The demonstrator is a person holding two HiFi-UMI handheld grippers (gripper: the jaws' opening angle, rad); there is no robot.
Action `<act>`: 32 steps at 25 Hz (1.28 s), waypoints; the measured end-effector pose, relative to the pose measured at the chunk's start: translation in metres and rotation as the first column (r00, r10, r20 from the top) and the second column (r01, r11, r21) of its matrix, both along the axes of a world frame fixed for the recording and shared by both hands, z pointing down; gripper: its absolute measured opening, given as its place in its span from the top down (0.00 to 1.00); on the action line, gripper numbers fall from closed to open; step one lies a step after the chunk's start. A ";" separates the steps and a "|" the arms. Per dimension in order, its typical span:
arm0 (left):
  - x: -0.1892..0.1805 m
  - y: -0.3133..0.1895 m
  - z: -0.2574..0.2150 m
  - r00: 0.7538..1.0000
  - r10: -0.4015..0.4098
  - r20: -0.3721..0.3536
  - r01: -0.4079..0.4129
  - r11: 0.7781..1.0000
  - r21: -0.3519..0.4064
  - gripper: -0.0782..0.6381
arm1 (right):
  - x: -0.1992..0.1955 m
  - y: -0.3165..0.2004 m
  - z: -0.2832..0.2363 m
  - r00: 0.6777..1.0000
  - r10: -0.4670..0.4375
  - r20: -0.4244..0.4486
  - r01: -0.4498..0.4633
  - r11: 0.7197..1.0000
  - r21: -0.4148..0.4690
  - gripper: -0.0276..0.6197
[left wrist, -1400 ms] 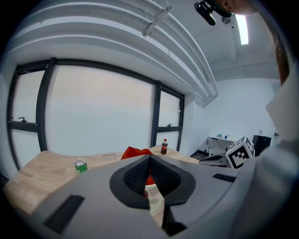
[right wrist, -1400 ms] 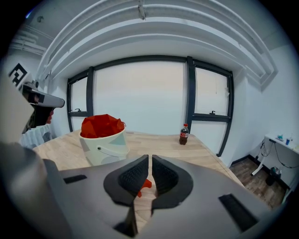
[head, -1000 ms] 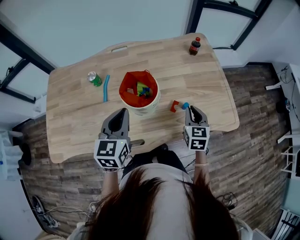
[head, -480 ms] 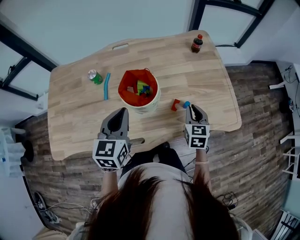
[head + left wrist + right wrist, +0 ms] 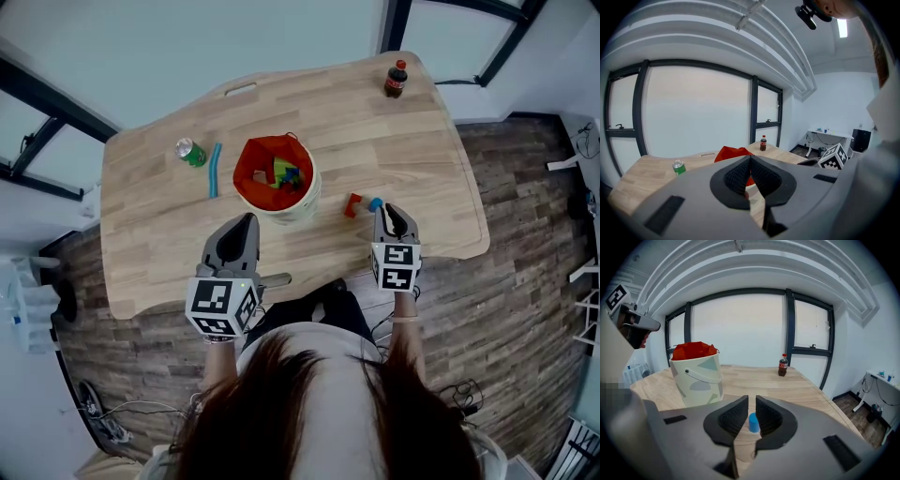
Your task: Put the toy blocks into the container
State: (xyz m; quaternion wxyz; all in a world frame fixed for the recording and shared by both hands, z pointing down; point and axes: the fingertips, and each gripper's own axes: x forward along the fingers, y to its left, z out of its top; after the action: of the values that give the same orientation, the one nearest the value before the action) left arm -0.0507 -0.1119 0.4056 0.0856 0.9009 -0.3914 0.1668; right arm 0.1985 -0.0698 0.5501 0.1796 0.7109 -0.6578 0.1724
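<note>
Task partly complete: several coloured toy blocks [image 5: 285, 176] lay inside the cream bucket with red lining [image 5: 302, 208]. A red angular block [image 5: 352, 205] and a small blue cylindrical block [image 5: 375, 203] stood side by side on the pale wooden counter [image 5: 159, 234], outside the bucket and near its right. The right claw [image 5: 385, 210] hovered just short of the blue cylinder, its jaws nearly together and clamping nothing; the cylinder showed beyond the narrow gap. The left claw [image 5: 247, 221] was clenched and empty, near the bucket's front. Judged remaining: both loose blocks
</note>
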 end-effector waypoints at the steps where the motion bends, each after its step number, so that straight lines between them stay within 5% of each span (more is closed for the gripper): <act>1: 0.002 0.000 0.000 1.000 0.003 0.003 -0.003 1.000 0.000 0.88 | 0.001 0.000 0.002 1.000 0.000 -0.001 0.000 1.000 -0.003 0.89; 22: 0.010 -0.007 0.004 0.999 -0.001 0.051 0.001 1.000 -0.006 0.88 | 0.000 -0.012 0.031 0.999 -0.038 0.007 0.038 0.998 -0.045 0.89; 26: 0.012 -0.008 0.005 0.998 0.000 0.061 0.001 1.000 -0.009 0.88 | -0.001 -0.015 0.035 0.998 -0.055 0.013 0.056 0.997 -0.050 0.79; 32: 0.016 -0.008 0.006 0.997 0.002 0.074 -0.001 1.000 -0.012 0.88 | 0.002 -0.015 0.041 0.998 -0.053 0.026 0.055 0.997 -0.057 0.77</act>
State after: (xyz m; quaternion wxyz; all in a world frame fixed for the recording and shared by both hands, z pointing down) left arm -0.0350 -0.1195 0.4118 0.0764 0.8940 -0.3925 0.2023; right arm 0.2007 -0.0851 0.5907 0.1967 0.6852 -0.6736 0.1951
